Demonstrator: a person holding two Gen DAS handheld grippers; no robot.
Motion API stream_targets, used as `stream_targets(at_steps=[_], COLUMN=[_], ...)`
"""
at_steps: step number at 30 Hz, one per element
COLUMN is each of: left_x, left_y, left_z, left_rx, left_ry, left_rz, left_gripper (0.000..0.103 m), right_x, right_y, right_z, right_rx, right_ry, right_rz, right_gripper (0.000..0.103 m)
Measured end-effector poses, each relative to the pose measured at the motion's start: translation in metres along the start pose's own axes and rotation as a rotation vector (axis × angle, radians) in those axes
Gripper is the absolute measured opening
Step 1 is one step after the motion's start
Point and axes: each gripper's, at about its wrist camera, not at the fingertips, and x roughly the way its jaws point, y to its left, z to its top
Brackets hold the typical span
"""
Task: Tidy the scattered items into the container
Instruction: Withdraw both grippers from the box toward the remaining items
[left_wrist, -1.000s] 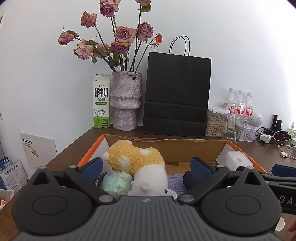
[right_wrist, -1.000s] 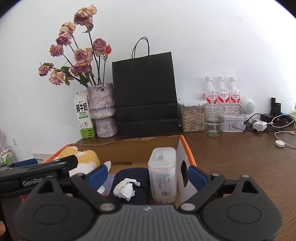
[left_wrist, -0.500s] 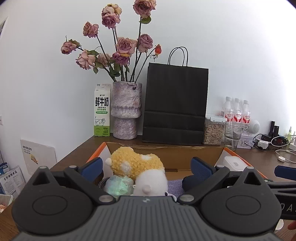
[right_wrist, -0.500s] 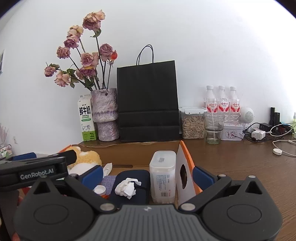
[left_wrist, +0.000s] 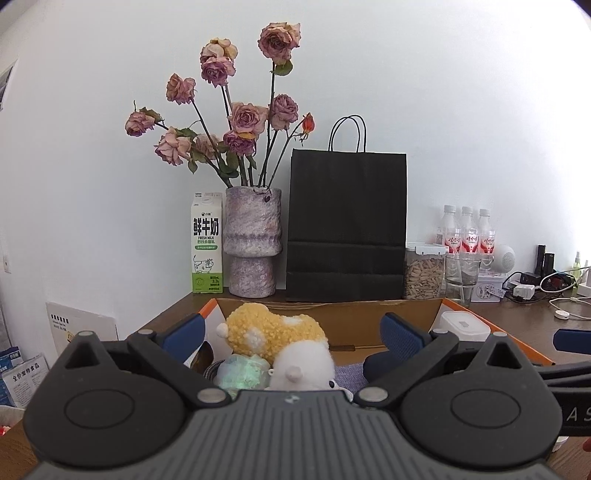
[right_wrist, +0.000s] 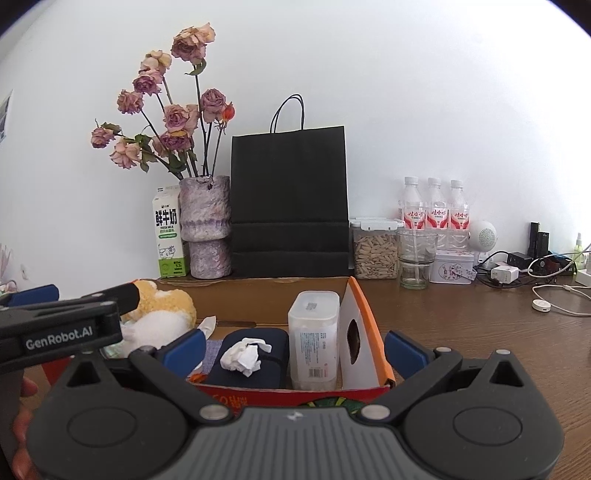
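An open cardboard box with orange flaps (left_wrist: 369, 321) (right_wrist: 364, 317) stands on the wooden table. Inside lie a yellow and white plush toy (left_wrist: 280, 332) (right_wrist: 162, 310), a pale green bundle (left_wrist: 242, 373), a dark blue case (right_wrist: 273, 345) with a crumpled white tissue (right_wrist: 245, 356) on it, and an upright white plastic container (right_wrist: 314, 339) (left_wrist: 461, 326). My left gripper (left_wrist: 291, 338) is open and empty, held above the box's near side. My right gripper (right_wrist: 295, 350) is open and empty, in front of the box's near right corner. The left gripper's body also shows in the right wrist view (right_wrist: 62, 328).
Along the wall stand a milk carton (left_wrist: 207, 247), a vase of dried roses (left_wrist: 253, 242), a black paper bag (left_wrist: 347, 225), a jar of seeds (right_wrist: 375, 249), a glass (right_wrist: 415, 258), three bottles (right_wrist: 434, 210), a tin, chargers and cables (right_wrist: 554, 299). Leaflets lie at far left (left_wrist: 26, 373).
Both grippers have drawn back and tilted upward a little, so the box sits lower in both views. Nothing has been taken hold of or let go.
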Motion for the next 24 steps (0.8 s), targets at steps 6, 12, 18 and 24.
stream_targets(at_steps=[6, 12, 18, 24], left_x=[-0.019, -0.038, -0.053, -0.061], left_y=[-0.001, 0.004, 0.014, 0.029], left_z=[-0.006, -0.016, -0.023, -0.025], left_rx=[0.022, 0.029, 0.022, -0.018], left_ry=[-0.012, -0.012, 0.013, 0.046], left_rz=[-0.004, 0.025, 0.057, 0.083], left_gripper=[0.103, 0.103, 0.103, 0.103], right_x=[-0.014, -0.027, -0.037, -0.043], right_y=[-0.001, -0.006, -0.01, -0.022], right_z=[-0.01, -0.018, -0.025, -0.031], right_rx=[-0.013, -0.002, 0.002, 0.043], right_ry=[0.001, 0.009, 0.041, 0.107], right_rz=[-0.026, -0.047, -0.06, -0.079], right_gripper=[0.103, 0.103, 0.103, 0.103])
